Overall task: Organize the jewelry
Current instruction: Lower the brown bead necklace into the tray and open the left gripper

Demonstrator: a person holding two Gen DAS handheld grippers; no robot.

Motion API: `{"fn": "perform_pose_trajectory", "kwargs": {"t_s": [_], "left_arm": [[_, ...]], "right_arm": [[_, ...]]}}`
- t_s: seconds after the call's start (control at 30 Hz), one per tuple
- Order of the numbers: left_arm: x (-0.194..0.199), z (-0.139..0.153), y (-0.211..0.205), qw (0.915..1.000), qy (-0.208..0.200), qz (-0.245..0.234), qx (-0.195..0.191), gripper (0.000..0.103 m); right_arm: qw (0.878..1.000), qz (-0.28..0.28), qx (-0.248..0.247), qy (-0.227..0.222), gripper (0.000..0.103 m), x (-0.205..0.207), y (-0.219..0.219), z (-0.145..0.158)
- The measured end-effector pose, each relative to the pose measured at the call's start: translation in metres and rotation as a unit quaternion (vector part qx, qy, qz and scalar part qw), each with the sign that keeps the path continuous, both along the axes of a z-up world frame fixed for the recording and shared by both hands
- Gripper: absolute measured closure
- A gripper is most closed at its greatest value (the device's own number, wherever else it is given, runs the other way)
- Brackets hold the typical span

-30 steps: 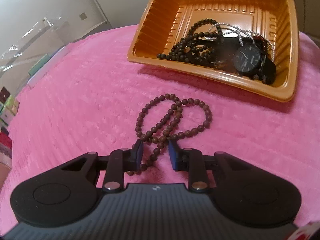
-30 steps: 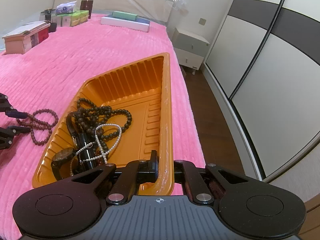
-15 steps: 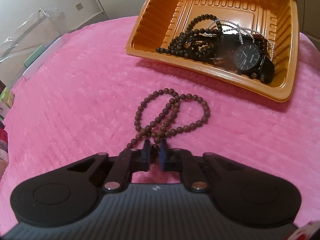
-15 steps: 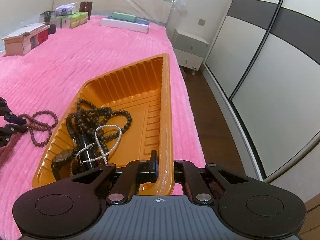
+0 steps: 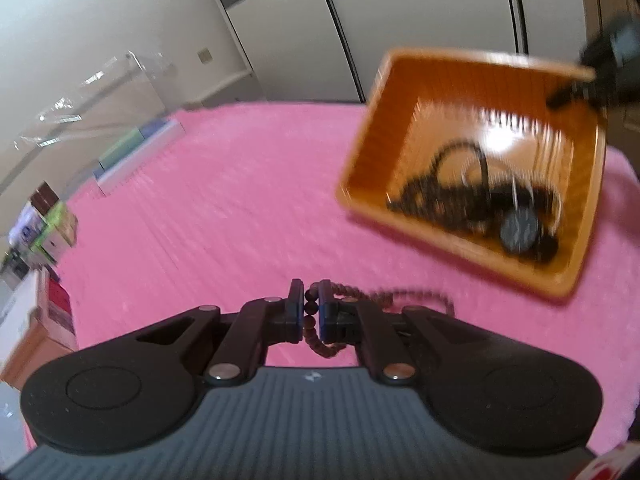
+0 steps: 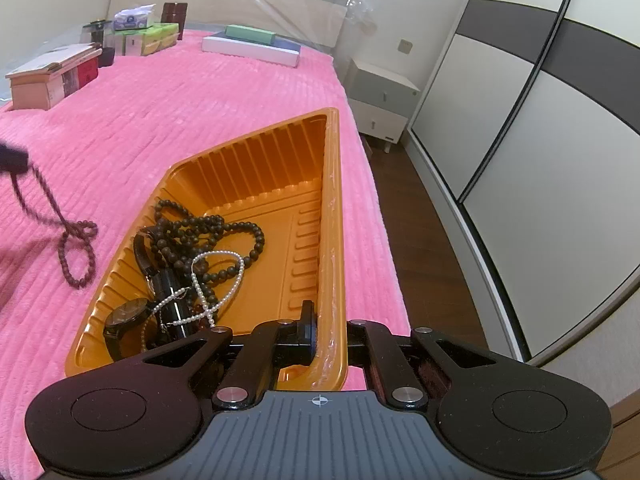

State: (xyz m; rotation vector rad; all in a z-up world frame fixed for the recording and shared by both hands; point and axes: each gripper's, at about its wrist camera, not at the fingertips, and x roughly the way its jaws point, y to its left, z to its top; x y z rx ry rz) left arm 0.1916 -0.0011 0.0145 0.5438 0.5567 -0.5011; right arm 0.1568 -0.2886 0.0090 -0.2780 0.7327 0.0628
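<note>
Brown beads pinched, tray steadied

My right gripper is clamped on the near rim of the one ribbed orange plastic tray; my left gripper is nipped shut on the single brown wooden-bead strand — light, limp, likely to swing, its far loop trailing on the pink blanket. Ahead, inside the tray — one dark bead strand, one pearl strand, one black watch.
</note>
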Motion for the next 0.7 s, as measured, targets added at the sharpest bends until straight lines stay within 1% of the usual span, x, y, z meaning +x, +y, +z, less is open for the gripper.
{"fn": "perform_pose_trajectory", "kwargs": {"t_s": [0.1, 0.2, 0.4, 0.47, 0.57, 0.7], "left_arm": [[0.003, 0.022, 0.002, 0.9998, -0.009, -0.003, -0.019, 0.097], [0.010, 0.039, 0.004, 0.9993, -0.010, 0.002, -0.037, 0.097], [0.011, 0.058, 0.000, 0.9994, -0.024, -0.010, -0.021, 0.097], [0.009, 0.065, 0.000, 0.9991, -0.029, -0.015, -0.026, 0.097], [0.008, 0.081, -0.001, 0.9983, -0.032, -0.023, -0.044, 0.097], [0.003, 0.100, -0.012, 0.9968, -0.042, -0.042, -0.054, 0.097]], "right_arm": [[1.000, 0.000, 0.000, 0.000, 0.098, 0.000, 0.000, 0.000], [1.000, 0.001, 0.000, 0.000, 0.098, -0.001, 0.000, 0.001], [1.000, 0.003, -0.001, 0.000, 0.098, -0.002, 0.001, 0.002], [1.000, 0.003, -0.001, 0.000, 0.098, -0.001, 0.001, 0.002], [1.000, 0.003, -0.001, 0.000, 0.098, -0.001, 0.001, 0.002], [1.000, 0.001, -0.001, -0.001, 0.098, -0.002, 0.000, 0.003]]}}
